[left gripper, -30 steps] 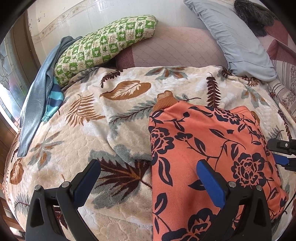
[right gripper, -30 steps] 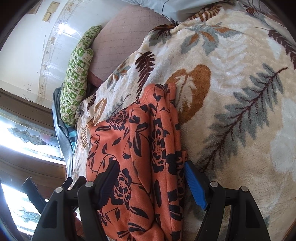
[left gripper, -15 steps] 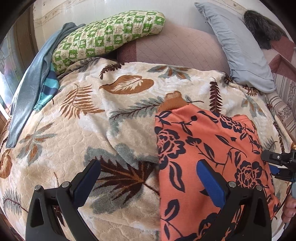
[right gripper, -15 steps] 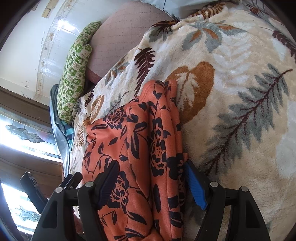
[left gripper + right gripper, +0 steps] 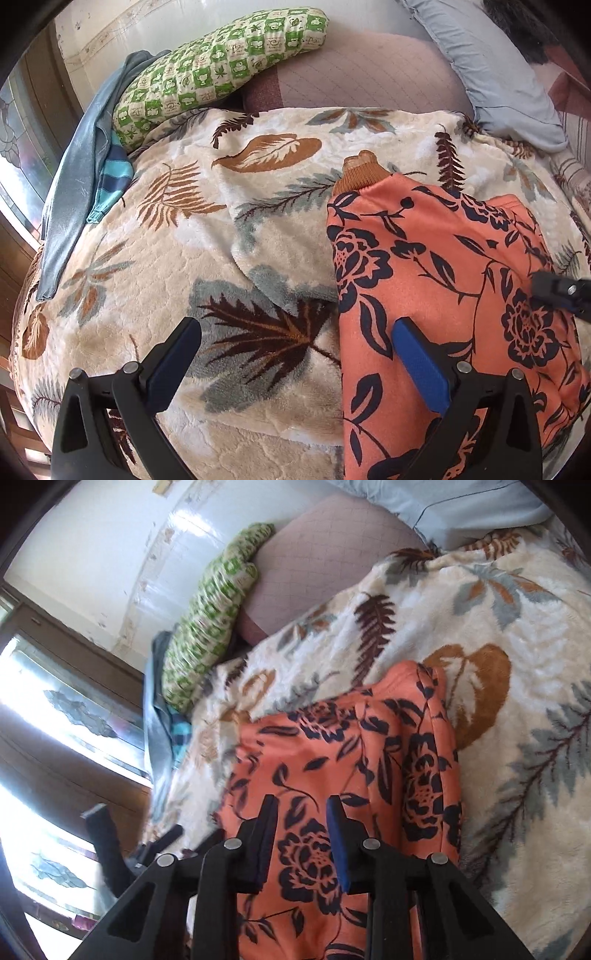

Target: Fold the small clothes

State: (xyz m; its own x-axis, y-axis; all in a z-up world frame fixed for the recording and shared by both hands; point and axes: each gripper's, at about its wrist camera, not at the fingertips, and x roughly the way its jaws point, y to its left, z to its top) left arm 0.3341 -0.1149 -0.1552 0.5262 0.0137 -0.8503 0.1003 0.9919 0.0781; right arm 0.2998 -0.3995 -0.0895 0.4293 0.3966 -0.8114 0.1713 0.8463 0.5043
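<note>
Garment: orange floral top (image 5: 443, 280), dark navy flower print, lies folded on the leaf-print blanket (image 5: 221, 258); fills the 3 to 5 o'clock part of the left wrist view, centre to 6 o'clock in the right wrist view (image 5: 332, 760).
Cuff: brown ribbed cuff (image 5: 360, 173) pokes out at the garment's top-left corner, toward 12 o'clock of the cloth.
Left gripper: left gripper (image 5: 295, 358) sits low at 6 o'clock, jaws spread wide, nothing between them; the left finger is over bare blanket, the right finger over the garment's left edge. Contact with the cloth cannot be judged.
Right gripper: right gripper (image 5: 303, 834) has jaws drawn narrow with a small gap left, over a printed flower. Whether cloth is pinched between them cannot be told; the frame is motion-blurred.
Right gripper from the left view: only a dark tip (image 5: 561, 291) enters at 3 o'clock, the rest cut off by the frame edge.
Garment limits: lower hem runs out of frame at 6 o'clock in both views; the right side is hidden behind the finger mounts.
Surroundings: green checked pillow (image 5: 218, 70) at 11 o'clock, grey-blue cloth (image 5: 74, 177) with a striped piece at 9 to 10 o'clock, pale blue pillow (image 5: 491, 74) at 1 o'clock, partly cropped.
Window side: right wrist view at 8 to 9 o'clock is blown out by glare; detail unreadable.
</note>
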